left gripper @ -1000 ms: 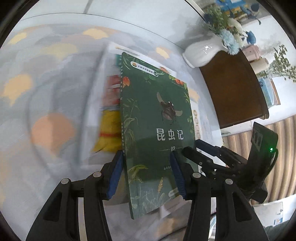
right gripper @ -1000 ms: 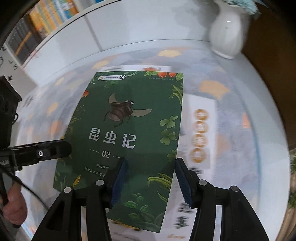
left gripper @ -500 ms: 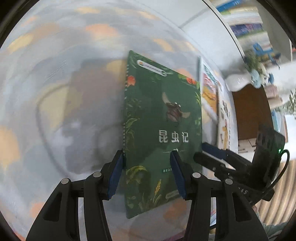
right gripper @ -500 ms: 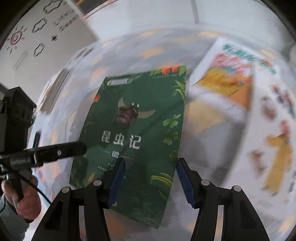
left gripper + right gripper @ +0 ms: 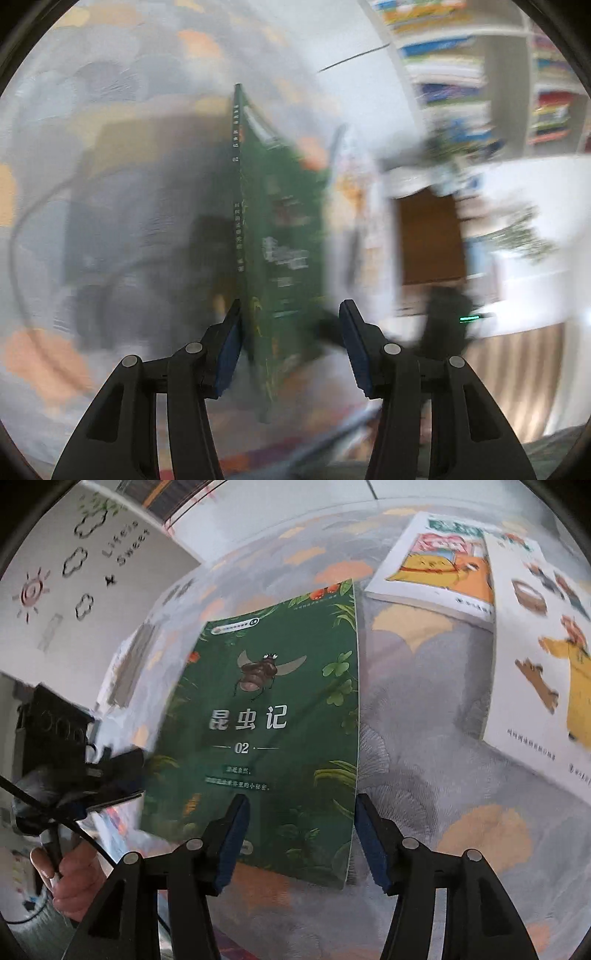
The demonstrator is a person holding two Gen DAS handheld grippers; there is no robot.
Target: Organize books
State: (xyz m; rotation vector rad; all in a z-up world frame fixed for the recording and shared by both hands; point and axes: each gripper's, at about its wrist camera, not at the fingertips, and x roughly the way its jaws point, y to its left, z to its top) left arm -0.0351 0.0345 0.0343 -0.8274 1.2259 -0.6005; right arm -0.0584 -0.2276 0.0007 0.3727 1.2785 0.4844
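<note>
**Green beetle-cover book up off the rug, a gripper at each side**

Right-wrist view: the green paperback with a beetle on its cover (image 5: 266,716) fills mid-frame, tilted above the grey rug with orange patches (image 5: 424,709). The right gripper (image 5: 299,805) has its jaws partly apart: one blue pad lies over the cover and the other sits right at the book's free edge, so it isn't clamping. At lower left the left gripper (image 5: 110,779) meets the spine side, blurred, with a hand (image 5: 70,882) on its handle. In the left-wrist view the book (image 5: 280,229) stands nearly edge-on, spine just beside one pad of the left gripper (image 5: 290,314). Its jaws are partly apart, and I can't tell whether it grips. Two white picture books (image 5: 436,568) lie at upper right.
</note>
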